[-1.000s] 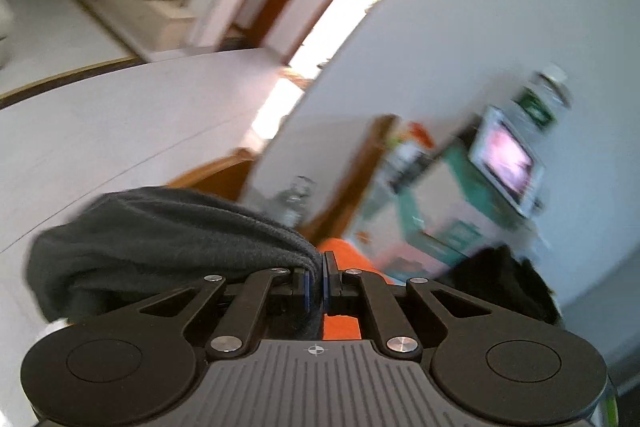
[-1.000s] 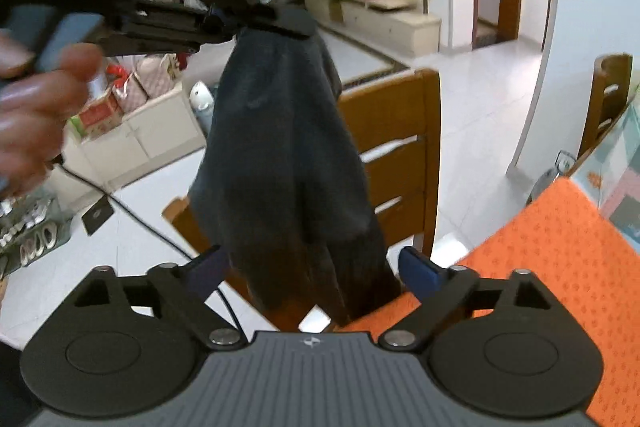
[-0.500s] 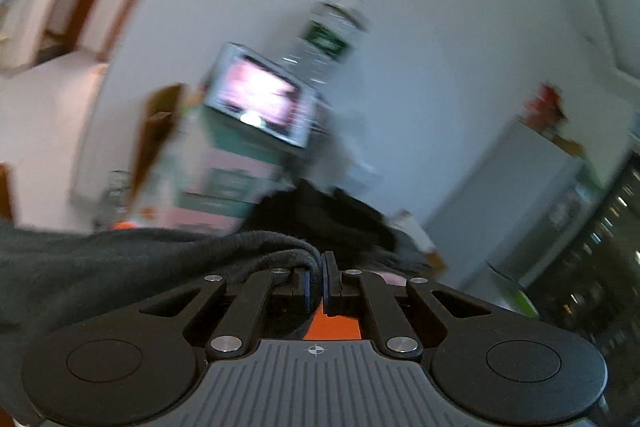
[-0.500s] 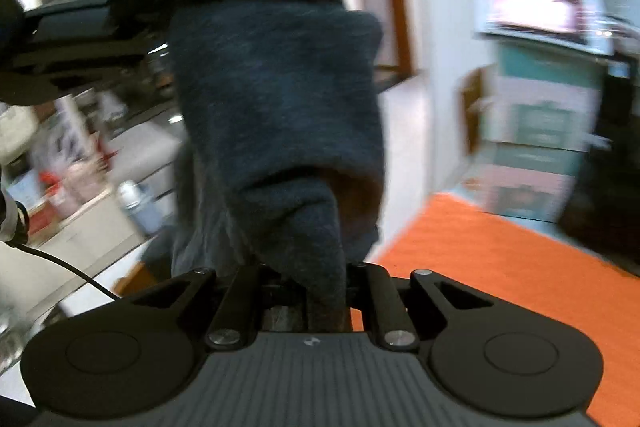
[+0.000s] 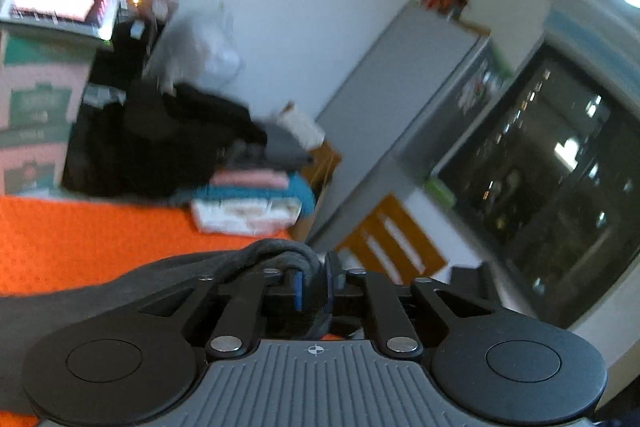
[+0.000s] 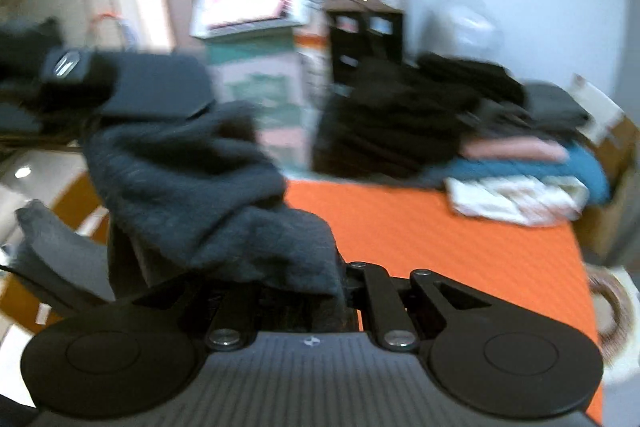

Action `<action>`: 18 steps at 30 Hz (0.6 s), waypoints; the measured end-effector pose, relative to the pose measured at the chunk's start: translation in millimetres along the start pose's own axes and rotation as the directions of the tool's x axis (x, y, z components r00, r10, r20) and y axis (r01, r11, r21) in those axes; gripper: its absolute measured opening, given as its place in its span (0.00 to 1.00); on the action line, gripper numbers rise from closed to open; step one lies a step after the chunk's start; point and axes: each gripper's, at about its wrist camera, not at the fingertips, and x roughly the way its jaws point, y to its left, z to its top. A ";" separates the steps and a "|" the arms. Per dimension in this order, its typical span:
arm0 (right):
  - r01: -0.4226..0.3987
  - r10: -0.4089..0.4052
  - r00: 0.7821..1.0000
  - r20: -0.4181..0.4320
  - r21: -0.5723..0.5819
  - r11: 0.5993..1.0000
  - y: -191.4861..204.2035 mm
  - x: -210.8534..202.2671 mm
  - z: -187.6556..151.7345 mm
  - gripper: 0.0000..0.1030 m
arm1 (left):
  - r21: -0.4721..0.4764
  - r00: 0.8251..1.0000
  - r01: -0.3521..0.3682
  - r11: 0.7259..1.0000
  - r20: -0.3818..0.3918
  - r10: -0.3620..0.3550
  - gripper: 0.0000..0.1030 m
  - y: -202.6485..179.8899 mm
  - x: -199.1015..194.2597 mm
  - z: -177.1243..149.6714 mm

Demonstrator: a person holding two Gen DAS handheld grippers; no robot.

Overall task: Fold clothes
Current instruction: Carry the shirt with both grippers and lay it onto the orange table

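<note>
We've got the dark grey garment [image 6: 208, 187] up between both claws, above the orange desk [image 6: 440, 227].
Our left claw [image 5: 314, 289] pinches a bunched hem, its jaws having just eased wider with the cloth between them; our right claw [image 6: 304, 303] is clamped on another fold. Folded clothes [image 5: 248, 195] sit stacked at the desk's far edge.

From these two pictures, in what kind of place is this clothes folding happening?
Most likely a room in a home, a dining or living area. There is a table with an orange cover, a pile of folded clothes at its far end, a wooden chair, and a grey fridge by the wall.
</note>
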 end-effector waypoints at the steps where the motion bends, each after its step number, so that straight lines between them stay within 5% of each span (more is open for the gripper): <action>1: 0.027 -0.026 1.000 -0.017 0.015 1.000 -10.7 2.8 -8.1 0.12 | 0.005 1.000 -0.010 1.000 -0.025 0.010 0.28 1.0 7.8 -4.7; 7: 0.165 -0.150 0.978 -0.146 0.096 0.982 -68.5 32.5 -58.7 0.12 | 0.024 0.987 -0.067 0.998 -0.145 0.069 0.37 16.3 34.6 -36.6; 13: 0.241 -0.203 0.942 -0.268 0.113 0.964 -80.0 68.2 -86.2 0.15 | 0.014 0.972 -0.142 0.990 -0.187 0.142 0.37 39.2 34.2 -54.7; 18: 0.272 -0.241 0.913 -0.328 0.053 0.961 -76.8 90.8 -85.1 0.34 | 0.036 0.954 -0.221 0.975 -0.199 0.223 0.45 59.4 29.5 -62.5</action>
